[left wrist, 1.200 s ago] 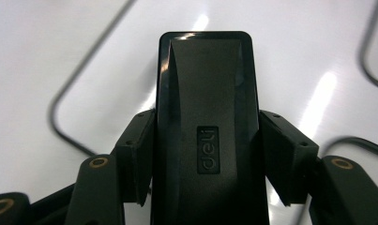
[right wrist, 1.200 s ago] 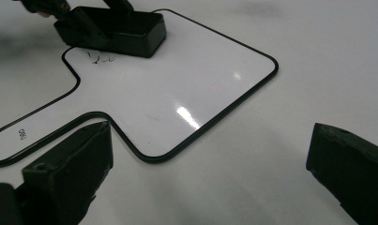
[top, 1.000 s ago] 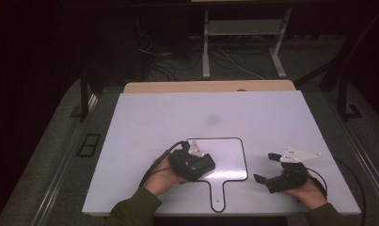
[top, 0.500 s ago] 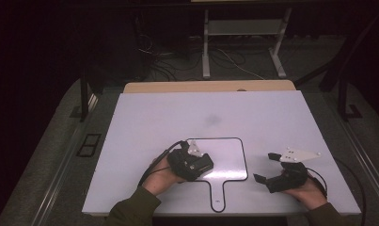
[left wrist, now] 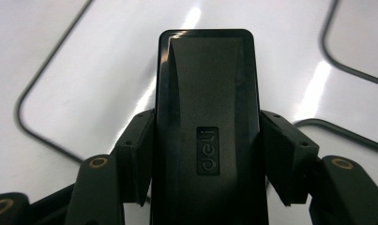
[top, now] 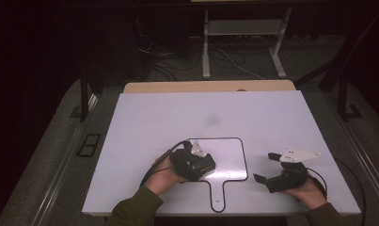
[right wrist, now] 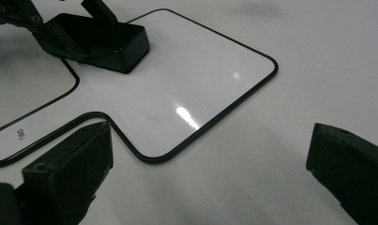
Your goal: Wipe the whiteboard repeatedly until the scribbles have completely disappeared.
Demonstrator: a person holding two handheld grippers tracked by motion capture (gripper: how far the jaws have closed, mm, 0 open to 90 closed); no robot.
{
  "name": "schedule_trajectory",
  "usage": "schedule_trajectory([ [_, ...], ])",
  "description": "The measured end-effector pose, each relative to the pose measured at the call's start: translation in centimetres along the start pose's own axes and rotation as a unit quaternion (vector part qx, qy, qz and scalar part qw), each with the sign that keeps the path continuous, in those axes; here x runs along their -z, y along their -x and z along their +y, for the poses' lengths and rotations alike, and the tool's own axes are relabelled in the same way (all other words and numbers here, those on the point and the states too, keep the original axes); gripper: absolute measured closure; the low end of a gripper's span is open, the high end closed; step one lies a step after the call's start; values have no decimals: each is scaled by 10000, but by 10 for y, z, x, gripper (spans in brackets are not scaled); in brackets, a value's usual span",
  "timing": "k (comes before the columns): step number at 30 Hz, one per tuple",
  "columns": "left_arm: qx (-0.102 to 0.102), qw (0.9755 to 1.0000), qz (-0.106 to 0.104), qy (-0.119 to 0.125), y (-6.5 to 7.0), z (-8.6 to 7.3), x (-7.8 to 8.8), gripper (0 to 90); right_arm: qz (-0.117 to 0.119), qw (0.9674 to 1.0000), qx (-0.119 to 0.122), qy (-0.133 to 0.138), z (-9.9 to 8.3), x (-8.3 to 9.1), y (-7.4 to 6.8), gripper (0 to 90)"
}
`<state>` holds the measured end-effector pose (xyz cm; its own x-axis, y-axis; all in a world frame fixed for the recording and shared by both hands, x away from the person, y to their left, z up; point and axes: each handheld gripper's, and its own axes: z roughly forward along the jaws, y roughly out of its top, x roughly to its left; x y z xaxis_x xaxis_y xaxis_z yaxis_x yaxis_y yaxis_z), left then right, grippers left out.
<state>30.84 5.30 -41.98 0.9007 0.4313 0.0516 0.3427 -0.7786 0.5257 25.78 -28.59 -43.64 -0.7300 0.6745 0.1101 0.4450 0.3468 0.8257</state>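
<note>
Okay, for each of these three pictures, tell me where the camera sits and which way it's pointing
High view: above the person's side, facing forward and down on the white table; forearms and both hands show.
Left gripper view: on the left gripper, facing along its jaws clamping a black eraser.
Right gripper view: on the right gripper, jaws apart, facing the handled whiteboard.
All three share that whiteboard.

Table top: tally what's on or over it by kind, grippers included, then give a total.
Handheld whiteboard, white with black rim and handle: 1
Black eraser block marked deli, clamped in the left gripper: 1
Grippers, the left one and the open right gripper: 2
Total: 4
</note>
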Motion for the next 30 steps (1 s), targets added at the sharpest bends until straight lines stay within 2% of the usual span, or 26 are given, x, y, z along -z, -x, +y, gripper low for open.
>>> schedule_trajectory([
  [2, 88, 9999, 95, 17, -4, -1, 0, 397, 3, 10000, -17, 3, 0, 1, -1, 0],
  [4, 98, 9999, 115, 17, -4, -1, 0, 397, 2, 10000, -16, 8, 0, 1, 0, 0],
  [5, 27, 9999, 110, -5, -3, -1, 0, 397, 2, 10000, -5, 11, 0, 0, 0, 0],
  [7, 0, 10000, -37, 4, 2, -1, 0, 397, 5, 10000, 0, 0, 0, 0, 0, 0],
  [10, -70, 9999, -95, 8, 5, -1, 1, 397, 6, 10000, -2, -14, 0, 0, 0, 0],
  [12, -21, 9999, -113, 38, 3, -1, 0, 397, 2, 10000, -5, -17, 0, 0, 0, 0],
  [16, 66, 10000, 26, 63, -2, -1, 0, 397, 3, 10000, 4, -28, 0, 0, -1, 0],
  [18, 82, 9999, -29, 90, -4, -2, 0, 396, 3, 10000, 10, -27, 0, 0, -1, 0],
  [21, 208, 9996, -107, 169, -7, -3, 0, 397, 14, 10000, 13, -29, 0, -1, 0, 0],
  [30, 278, 9990, -144, 326, -13, -2, 5, 398, 23, 10000, 3, -35, -1, -1, -1, 0],
])
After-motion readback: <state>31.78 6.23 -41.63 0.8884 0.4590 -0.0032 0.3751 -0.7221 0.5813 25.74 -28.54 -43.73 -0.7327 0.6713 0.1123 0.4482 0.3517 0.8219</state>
